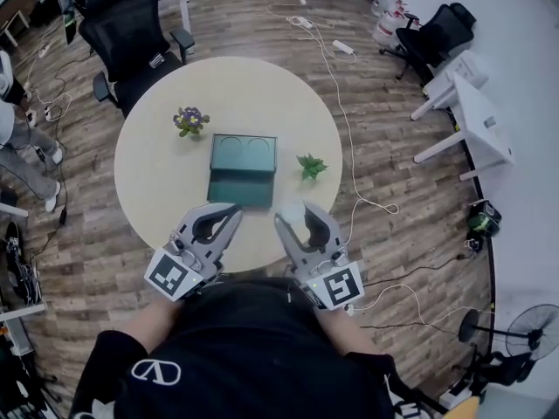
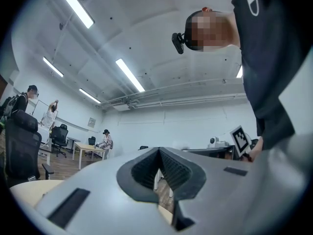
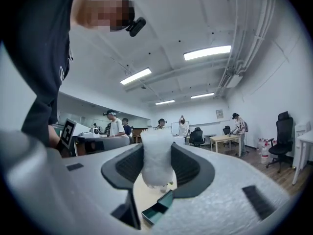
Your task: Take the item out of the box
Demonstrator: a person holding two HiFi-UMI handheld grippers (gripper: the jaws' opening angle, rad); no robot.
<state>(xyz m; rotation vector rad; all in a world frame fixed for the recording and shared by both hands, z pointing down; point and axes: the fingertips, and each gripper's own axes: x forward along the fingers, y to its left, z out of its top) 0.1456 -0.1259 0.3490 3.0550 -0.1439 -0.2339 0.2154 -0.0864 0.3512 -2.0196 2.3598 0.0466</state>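
The round table [image 1: 153,177] has bare top all round the open teal box [image 1: 243,154], which sits near the middle with its lid folded down on the near side. A small purple-flowered plant [image 1: 189,120] stands just off the box's far left corner, and a small green plant [image 1: 311,166] stands just beside its right edge. The near rim of the table is free, and both tools hang over it, close against the person's dark shirt [image 1: 253,339]. The left gripper [image 1: 229,212] and the right gripper [image 1: 291,215] lie side by side, short of the box, with their tips angled slightly toward each other and their marker cubes toward the body. The left gripper's jaws are closed together with nothing between them. The right gripper's jaws stand narrowly apart, clamped on a white foam-like item [image 3: 156,155], which is out of the box and above the table's near part. Wood floor with trailing cables surrounds the table. Black office chairs [image 1: 131,37] stand at the far left and far right, white desks [image 1: 472,103] are at the right, and other people are at desks further off
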